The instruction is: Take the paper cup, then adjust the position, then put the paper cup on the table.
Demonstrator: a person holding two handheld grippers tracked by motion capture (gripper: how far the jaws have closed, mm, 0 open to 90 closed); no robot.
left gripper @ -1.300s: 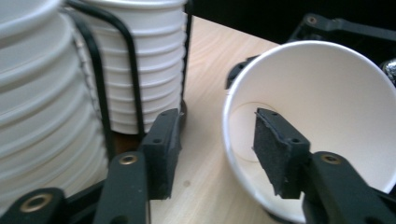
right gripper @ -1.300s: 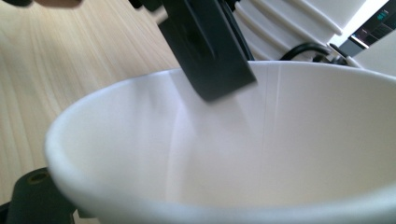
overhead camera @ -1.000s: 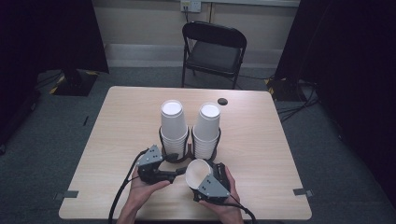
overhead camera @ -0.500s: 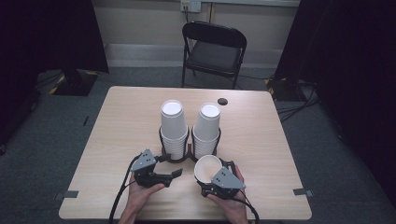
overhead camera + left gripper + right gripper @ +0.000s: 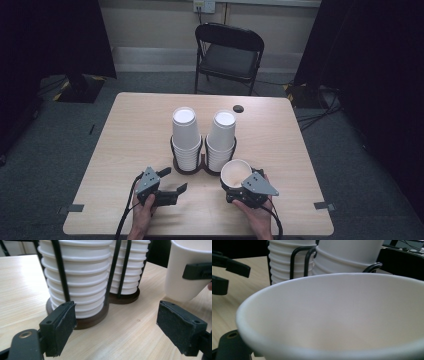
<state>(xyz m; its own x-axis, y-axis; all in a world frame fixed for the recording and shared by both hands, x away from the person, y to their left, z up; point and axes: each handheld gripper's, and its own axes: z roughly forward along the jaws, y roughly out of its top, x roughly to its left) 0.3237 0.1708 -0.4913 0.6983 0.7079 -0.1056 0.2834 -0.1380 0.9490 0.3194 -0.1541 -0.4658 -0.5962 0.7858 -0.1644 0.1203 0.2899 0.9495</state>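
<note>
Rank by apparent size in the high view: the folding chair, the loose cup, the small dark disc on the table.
1. Folding chair, largest although farthest away.
2. Loose cup, held by the right gripper.
3. Dark disc, smallest.

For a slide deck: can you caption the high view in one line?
Right gripper holds a single paper cup beside two stacked cup columns in a wire holder; left gripper open.
</note>
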